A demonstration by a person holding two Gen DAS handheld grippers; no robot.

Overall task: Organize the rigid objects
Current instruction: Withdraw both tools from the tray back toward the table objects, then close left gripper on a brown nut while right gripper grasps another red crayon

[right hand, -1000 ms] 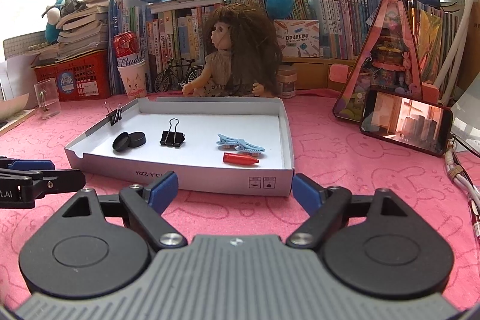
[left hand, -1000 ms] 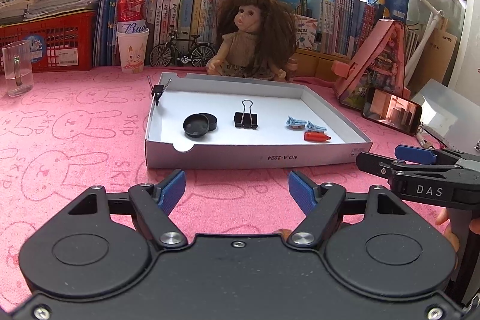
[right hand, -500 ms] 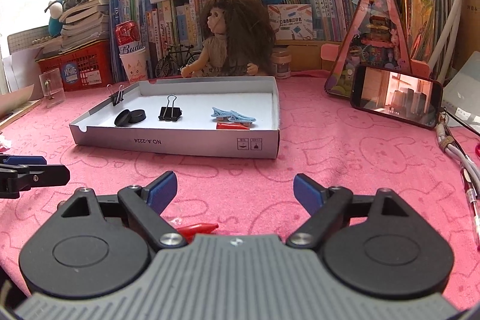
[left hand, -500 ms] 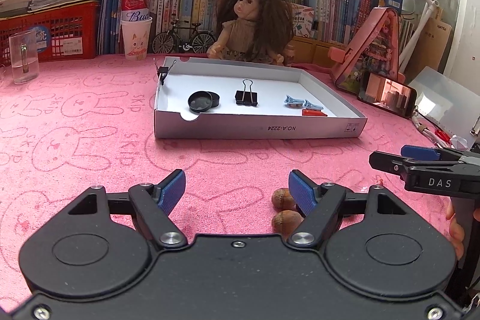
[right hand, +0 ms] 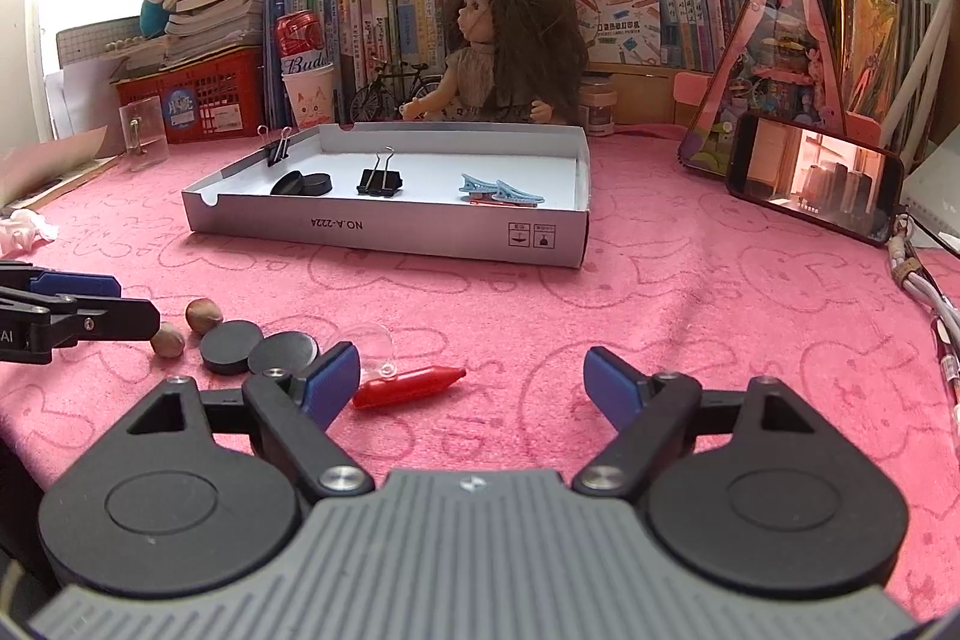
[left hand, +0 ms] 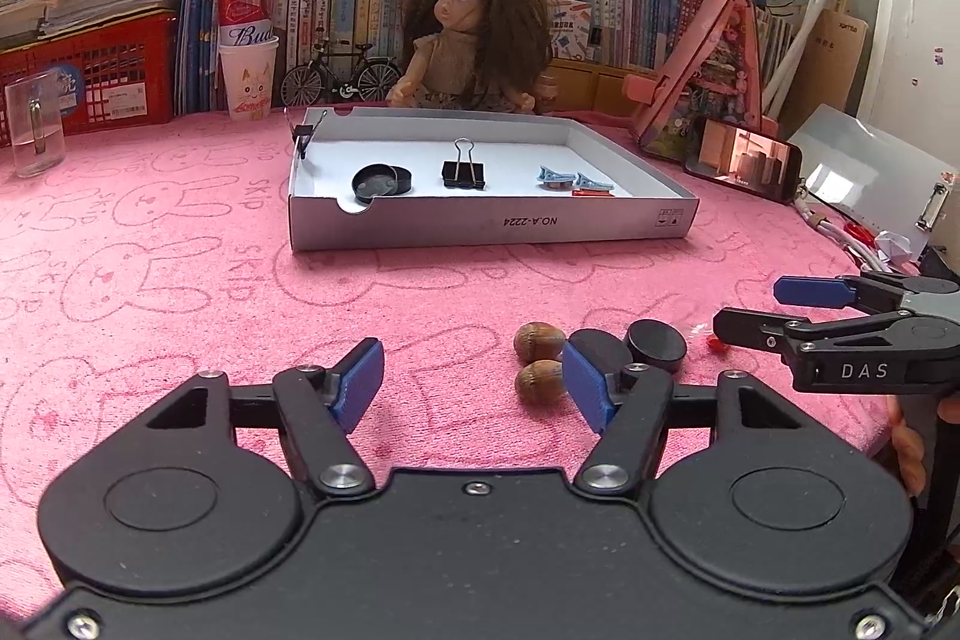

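Observation:
A white shallow box (left hand: 480,223) (right hand: 384,232) lies on the pink cloth and holds black discs (left hand: 381,178), a black binder clip (left hand: 463,172), blue clips (left hand: 573,180) and a red crayon. Nearer lie two hazelnuts (left hand: 539,340) (right hand: 203,314), two black discs (left hand: 657,343) (right hand: 231,345), a red crayon (right hand: 408,383) and a clear dome cap (right hand: 369,340). My left gripper (left hand: 471,382) (right hand: 129,304) hovers just left of the nuts, its jaws closing with nothing between them. Beside the crayon, my right gripper (right hand: 471,382) (left hand: 750,307) is open and empty.
A doll (left hand: 468,40), a toy bicycle (left hand: 342,73), books, a red basket (left hand: 90,70), a cup with a can (left hand: 247,58) and a glass (left hand: 33,130) line the back. A phone (right hand: 813,175) and a pink toy house (right hand: 780,58) stand right; cables (right hand: 918,280) lie at the right edge.
Both grippers have drawn back from the box and sunk a little. The nuts, loose discs and loose crayon have come into view. The left jaws have narrowed.

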